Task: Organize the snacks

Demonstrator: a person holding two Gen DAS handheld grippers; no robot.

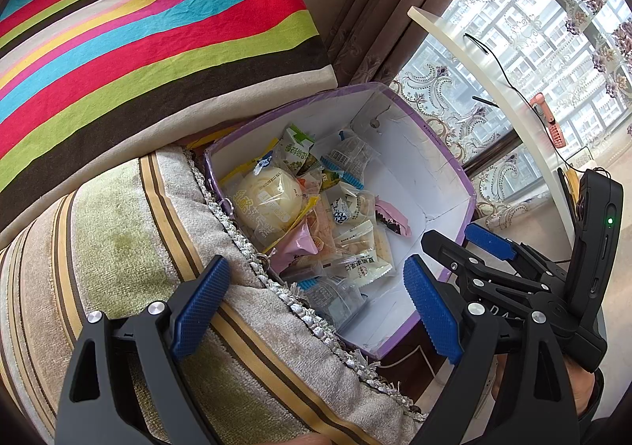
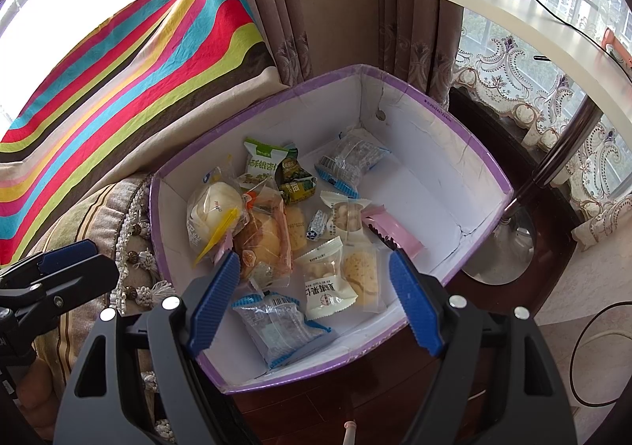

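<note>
We hold both grippers over a purple-rimmed box [image 2: 466, 152] of snacks.

The box sits beside a fringed cushion [image 1: 130, 223], its white inside scattered with wrapped snacks [image 2: 284, 231]: a round bun [image 2: 215, 208], a green packet [image 2: 260, 162], a pink wrapper [image 2: 391, 231], clear biscuit packs. Our left gripper [image 1: 316, 310] and right gripper [image 2: 312, 298] both hang spread wide, gripping nothing.

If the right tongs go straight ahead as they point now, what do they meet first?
Probably the white rice-cracker packet in the purple-rimmed cardboard box, between the open right tongs; depth is uncertain.
</note>
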